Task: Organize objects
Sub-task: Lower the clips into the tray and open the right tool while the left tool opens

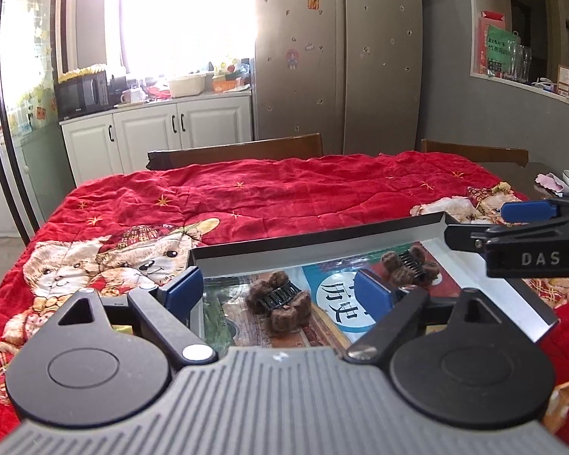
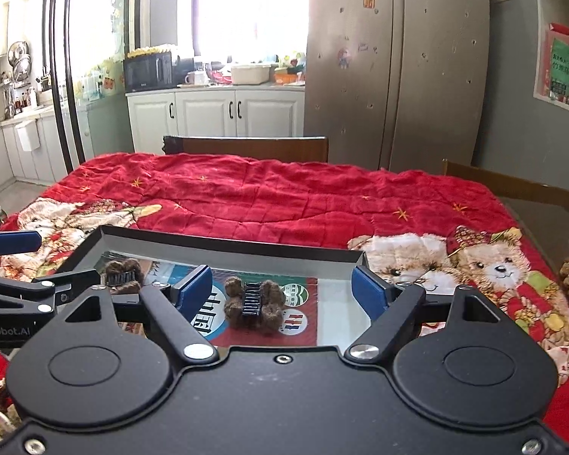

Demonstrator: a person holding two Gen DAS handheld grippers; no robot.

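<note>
Hidden: tray (image 1: pixel 322 237) near edge sits behind both grippers.
Clips: two — one (image 1: pixel 280 301), other (image 1: pixel 409 265).
Jaws: left gripper (image 1: pixel 278 290) and right gripper (image 2: pixel 282 292) wide open, empty.

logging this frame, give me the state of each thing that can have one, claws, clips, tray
left claw: open, empty, over the tray
right claw: open, empty, over the tray
tray: open-topped, on the red quilt, a printed sheet under its clear floor
left hair clip: lying in the tray, not gripped
right hair clip: lying in the tray, not gripped, apart from the other
cabinet doors: shut
fridge: doors shut
</note>
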